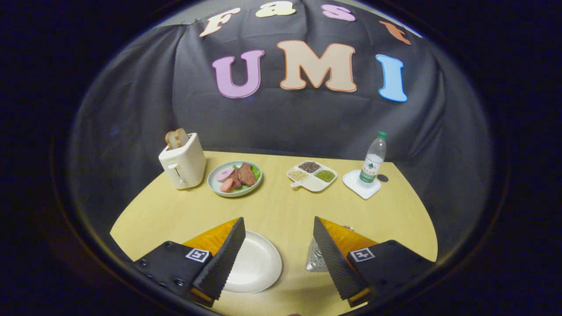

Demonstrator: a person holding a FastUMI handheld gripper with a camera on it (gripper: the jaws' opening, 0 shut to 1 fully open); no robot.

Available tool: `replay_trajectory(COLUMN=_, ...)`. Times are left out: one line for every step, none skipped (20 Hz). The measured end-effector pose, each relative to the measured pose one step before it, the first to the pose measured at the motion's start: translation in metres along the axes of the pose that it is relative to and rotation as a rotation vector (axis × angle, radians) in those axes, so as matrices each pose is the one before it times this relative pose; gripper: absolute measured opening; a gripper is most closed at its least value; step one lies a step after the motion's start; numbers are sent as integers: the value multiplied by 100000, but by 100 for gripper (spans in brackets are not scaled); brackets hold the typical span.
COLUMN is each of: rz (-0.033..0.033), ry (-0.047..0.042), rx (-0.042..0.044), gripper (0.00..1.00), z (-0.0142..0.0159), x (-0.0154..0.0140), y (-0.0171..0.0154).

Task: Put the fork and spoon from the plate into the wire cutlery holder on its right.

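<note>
Fork and spoon cannot be made out on the white plate [257, 265], which sits on the yellow counter [281, 206] partly behind the left finger [221, 259] of the claw [277, 259]. The part of the plate that shows looks bare. The claw is open wide, with nothing between its fingers. A shiny wire cutlery holder [315, 259] stands to the right of the plate, mostly hidden by the right finger [333, 259]. Whether anything is inside it is hard to tell. Far beyond the fingers, near the black cloth wall, there is a cream toaster [182, 164] with bread in it, a green plate of food [235, 177], a white tray with four little sections [312, 176], and a water bottle [373, 160] standing on a white square coaster [361, 185].
</note>
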State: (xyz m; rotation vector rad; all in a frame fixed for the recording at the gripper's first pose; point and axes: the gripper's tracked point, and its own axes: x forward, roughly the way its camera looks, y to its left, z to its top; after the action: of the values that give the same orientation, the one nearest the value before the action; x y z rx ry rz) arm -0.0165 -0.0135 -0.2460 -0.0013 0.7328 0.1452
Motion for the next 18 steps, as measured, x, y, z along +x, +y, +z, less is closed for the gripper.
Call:
replay_trajectory(rz=900, ry=-623, rx=-309, gripper=99, z=-382, x=67, y=843)
replay_trajectory(rz=1020, ry=-451, rx=-330, gripper=99, z=-305, x=151, y=888)
replay_trajectory(rz=1166, ry=105, rx=-565, gripper=99, z=-575, x=97, y=933)
replay_trajectory(rz=847, ry=623, rx=-814, gripper=99, z=-554, x=170, y=810)
replay_trajectory(rz=614, ry=655, rx=-785, gripper=99, z=-713, x=217, y=719)
replay_trajectory(rz=857, ry=1108, rx=-548, gripper=99, z=-687, x=178, y=808)
replay_trajectory(rz=956, ry=800, rx=-296, gripper=99, z=-623, x=207, y=751)
replay_trajectory(rz=765, ry=1178, rx=-367, gripper=99, z=-782, x=296, y=717)
replay_trajectory(rz=820, ry=1643, rx=-587, gripper=99, z=-797, x=332, y=637)
replay_trajectory(rz=571, ry=1753, rx=-480, gripper=99, z=-882, x=269, y=632)
replay_trajectory(rz=347, ry=1965, rx=-354, gripper=99, z=-840, x=420, y=388)
replay_trajectory(rz=414, ry=1465, rx=-19, gripper=100, z=-674, x=375, y=493)
replay_trajectory(rz=506, ry=1380, rx=99, gripper=100, z=-653, x=429, y=447)
replay_trajectory(rz=515, ry=1622, rx=-194, gripper=100, z=-578, x=358, y=415)
replay_trajectory(rz=162, ry=1754, rx=-404, gripper=100, z=-797, x=373, y=307)
replay_trajectory(rz=107, ry=1366, rx=-598, gripper=100, z=-528, x=285, y=272)
replay_trajectory(rz=142, ry=1152, rx=-667, gripper=99, z=-506, x=268, y=200)
replay_trajectory(rz=-51, ry=1463, rx=-839, gripper=99, z=-533, x=226, y=215)
